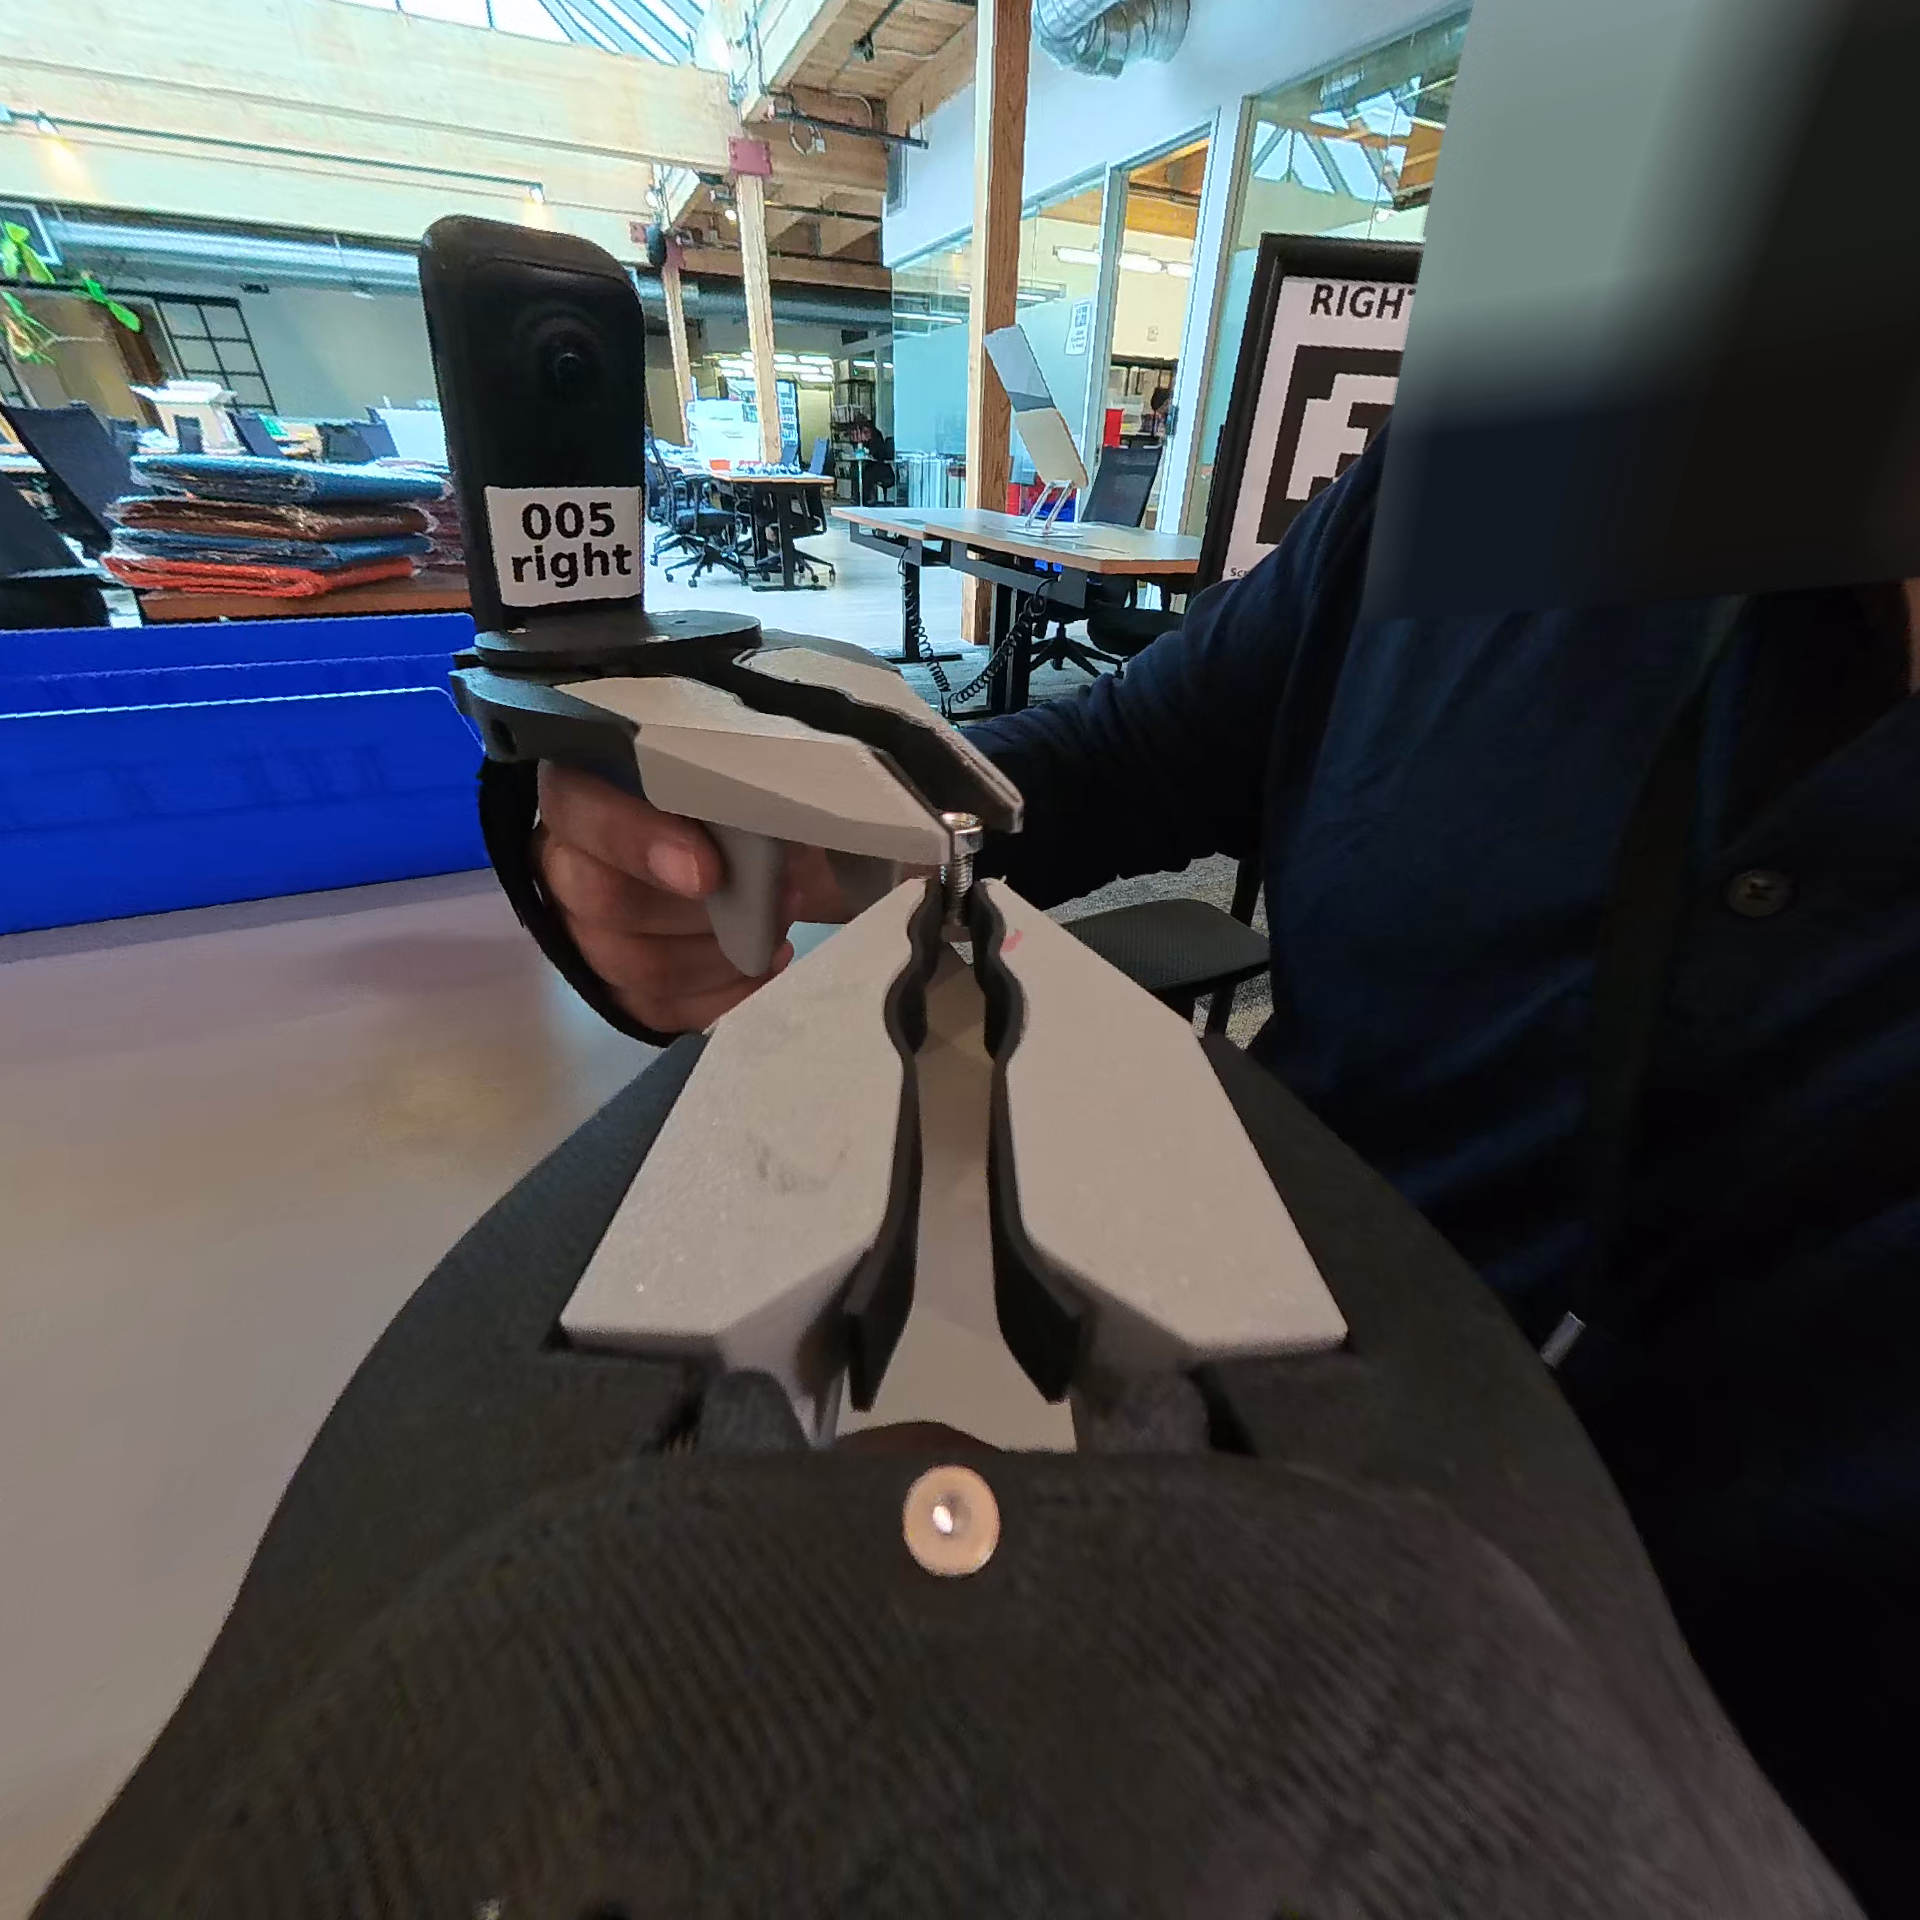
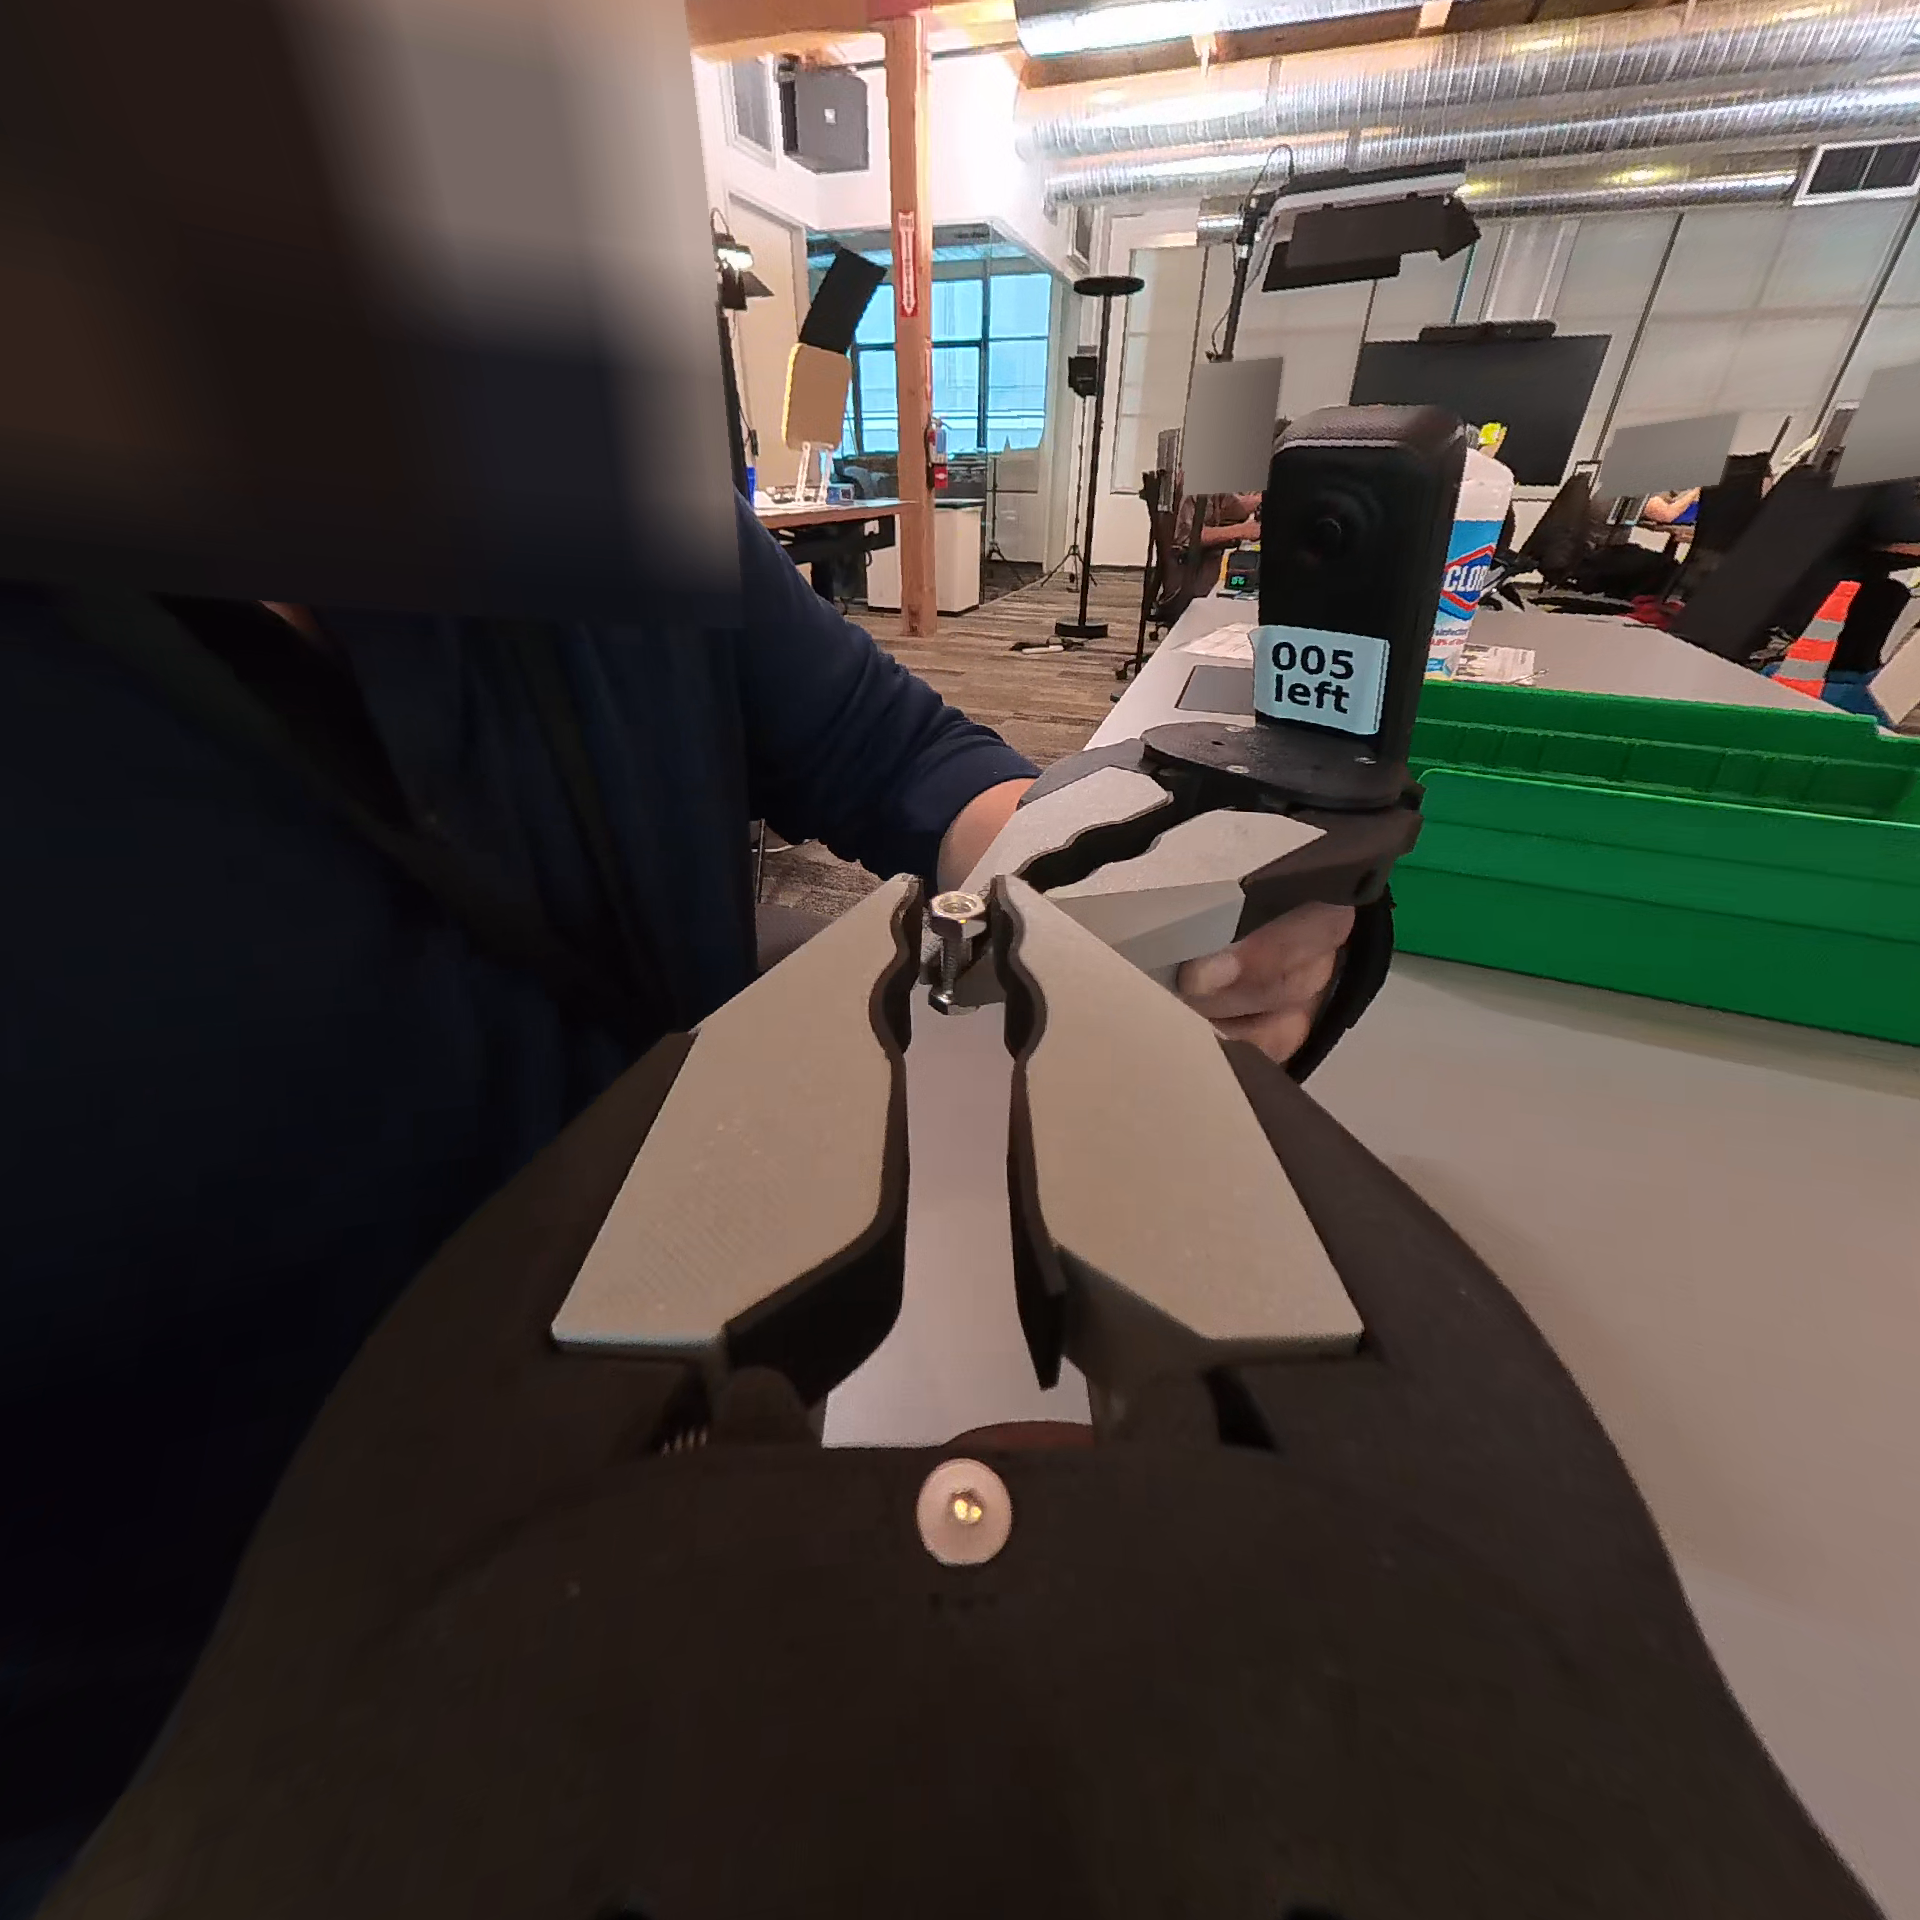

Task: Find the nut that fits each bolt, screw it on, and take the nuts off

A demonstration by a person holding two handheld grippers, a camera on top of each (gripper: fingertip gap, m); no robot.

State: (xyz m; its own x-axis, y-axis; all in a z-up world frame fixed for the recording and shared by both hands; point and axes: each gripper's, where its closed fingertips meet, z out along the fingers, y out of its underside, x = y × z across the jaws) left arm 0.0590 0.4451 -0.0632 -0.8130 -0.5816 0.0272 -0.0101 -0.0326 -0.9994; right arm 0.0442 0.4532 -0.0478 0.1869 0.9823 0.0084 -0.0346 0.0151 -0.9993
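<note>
Two grippers meet tip to tip above the grey table (image 2: 1558,1247), and we log one small silver bolt (image 1: 957,883) between them. The bolt's long axis is upright, with the nut (image 2: 958,918) on its top end and the head at the bottom.

The left gripper (image 1: 956,920) is nearly shut, its pads pinching the threaded shank just under the nut. The right gripper (image 2: 954,925) comes in from the opposite side and sits higher, at nut level. Its jaws are narrow and look closed on the nut's flats, one pad on each side. We judge that the next move is a twist about that upright axis. The right gripper does the turning and the left holds the bolt steady.

Writing: there is a white label (image 1: 562,543) on the right gripper's camera and a pale blue label (image 2: 1314,677) on the left's. A framed board (image 1: 1340,416) carries a black-and-white marker pattern. A branded bottle (image 2: 1470,582) stands behind the left camera. We have not transcribed any of it.

A blue bin (image 1: 208,779) and a green bin (image 2: 1662,831) sit at the table's far edges.
</note>
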